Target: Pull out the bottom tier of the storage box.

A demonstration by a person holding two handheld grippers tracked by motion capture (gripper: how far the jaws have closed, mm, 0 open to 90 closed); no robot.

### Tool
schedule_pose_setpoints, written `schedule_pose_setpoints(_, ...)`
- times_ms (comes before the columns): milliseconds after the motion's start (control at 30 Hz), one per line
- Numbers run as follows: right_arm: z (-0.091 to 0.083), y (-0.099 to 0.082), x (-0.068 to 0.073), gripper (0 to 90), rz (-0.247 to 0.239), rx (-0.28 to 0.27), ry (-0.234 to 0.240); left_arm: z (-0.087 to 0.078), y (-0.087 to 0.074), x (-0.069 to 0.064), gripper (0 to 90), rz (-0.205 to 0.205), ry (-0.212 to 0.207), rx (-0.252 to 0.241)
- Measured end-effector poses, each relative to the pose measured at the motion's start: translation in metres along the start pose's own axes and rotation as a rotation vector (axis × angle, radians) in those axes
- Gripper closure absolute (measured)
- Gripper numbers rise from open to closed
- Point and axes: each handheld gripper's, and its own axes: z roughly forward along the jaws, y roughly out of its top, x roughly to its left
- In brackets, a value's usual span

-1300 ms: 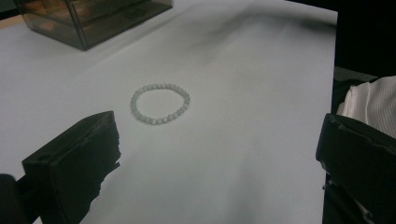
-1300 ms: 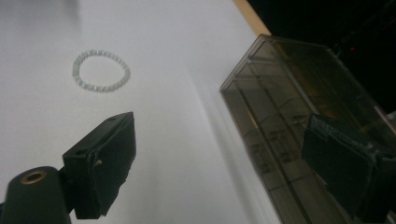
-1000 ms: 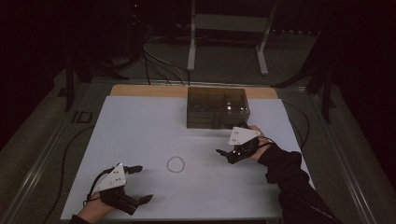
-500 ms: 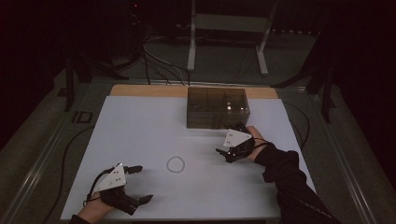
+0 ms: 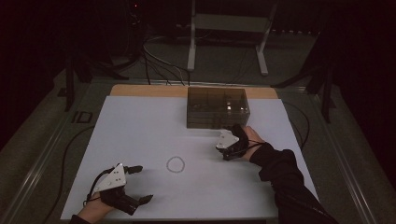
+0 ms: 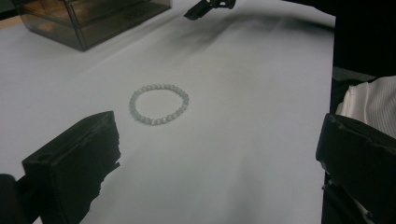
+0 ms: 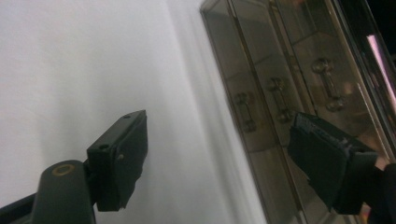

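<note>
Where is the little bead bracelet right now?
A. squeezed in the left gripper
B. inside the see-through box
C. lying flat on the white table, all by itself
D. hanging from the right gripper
C: the bead bracelet lies flat on the white table, ahead of the open left gripper, with nothing touching it.

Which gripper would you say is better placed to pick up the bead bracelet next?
Left, probably: the left gripper lies open beside the bracelet, which sits just ahead of its jaws. The right gripper faces the drawer box.
</note>
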Motion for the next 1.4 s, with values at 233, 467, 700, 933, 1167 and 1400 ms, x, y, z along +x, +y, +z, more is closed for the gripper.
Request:
schedule_pose_setpoints(233,0.008,-0.001,0.004,23.9,-0.051,0.08,-0.076,0.0,0.0,0.0,0.0,0.003,0.0,0.0)
schedule_pose_setpoints(467,0.014,-0.001,0.008,24.0,-0.081,0.132,-0.149,0.0,0.0,0.0,0.0,0.001,0.001,-0.001)
schedule_pose_setpoints(700,0.026,0.005,0.019,29.5,-0.15,0.171,-0.26,0.0,0.0,0.0,0.0,0.0,-0.002,-0.002)
schedule_pose_setpoints(933,0.043,0.006,0.028,41.5,-0.24,0.209,-0.346,0.0,0.0,0.0,0.0,0.0,-0.002,-0.001)
schedule_pose_setpoints(1167,0.055,0.004,0.034,54.8,-0.281,0.229,-0.386,0.0,0.0,0.0,0.0,0.0,-0.003,-0.003)
schedule_pose_setpoints(1400,0.067,0.005,0.037,67.8,-0.361,0.259,-0.432,0.0,0.0,0.0,0.0,0.0,-0.003,-0.004)
